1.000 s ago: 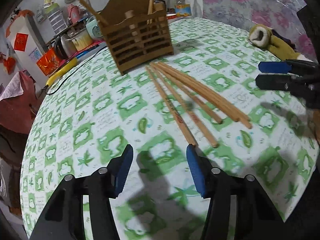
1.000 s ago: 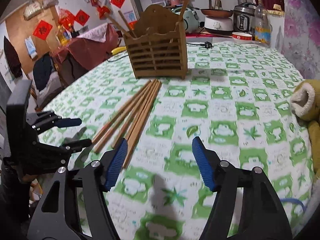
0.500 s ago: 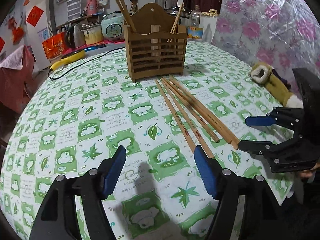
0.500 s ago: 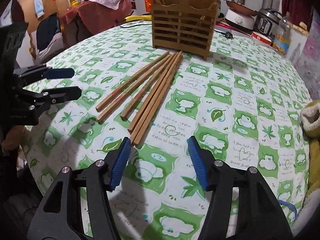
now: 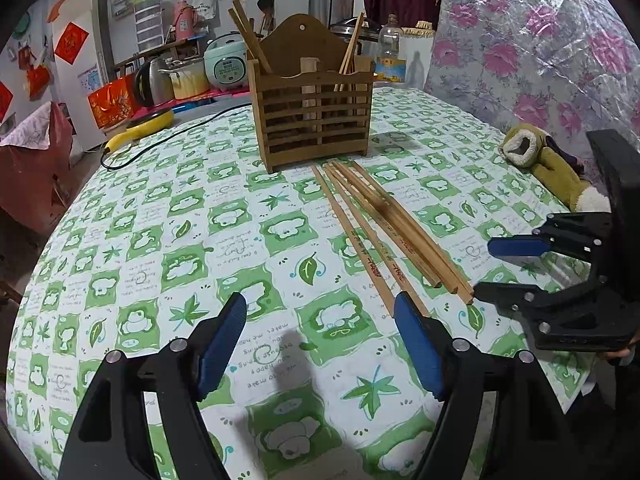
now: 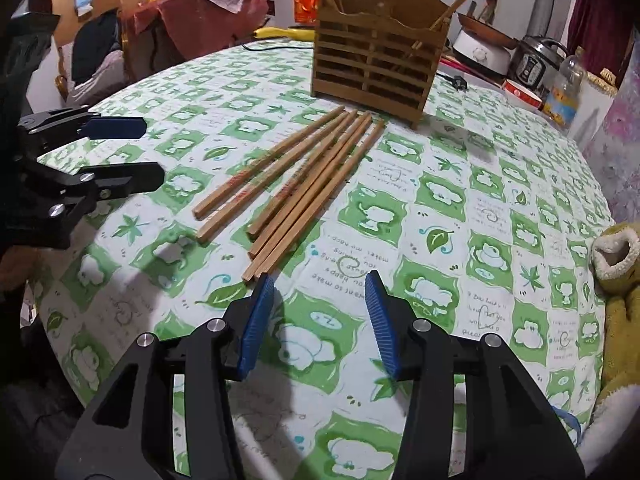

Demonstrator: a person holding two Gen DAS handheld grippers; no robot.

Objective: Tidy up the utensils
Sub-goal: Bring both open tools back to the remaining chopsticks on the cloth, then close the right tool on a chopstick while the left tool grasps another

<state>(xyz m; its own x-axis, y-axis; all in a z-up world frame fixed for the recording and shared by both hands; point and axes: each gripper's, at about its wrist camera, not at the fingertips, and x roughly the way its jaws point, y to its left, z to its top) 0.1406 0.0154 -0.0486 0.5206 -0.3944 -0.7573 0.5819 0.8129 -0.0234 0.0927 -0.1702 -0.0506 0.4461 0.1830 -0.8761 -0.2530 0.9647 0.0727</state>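
While five chopsticks (image 6: 304, 184) are lying loose on the worktop (image 6: 460, 240) before the wooden holder (image 6: 376, 64), the right gripper (image 6: 320, 312), fingers narrowing w/ nothing between, is nearing their ends; left gripper (image 5: 320, 344) is spreading, empty. Best taking one stick, approx. at its tip.

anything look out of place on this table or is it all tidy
Yes: several loose chopsticks lie fanned flat on the tablecloth in front of the wooden holder, which already has a few standing in it. A stuffed toy also lies at the table's edge, odd beside utensils. Nothing looks spilled or broken.
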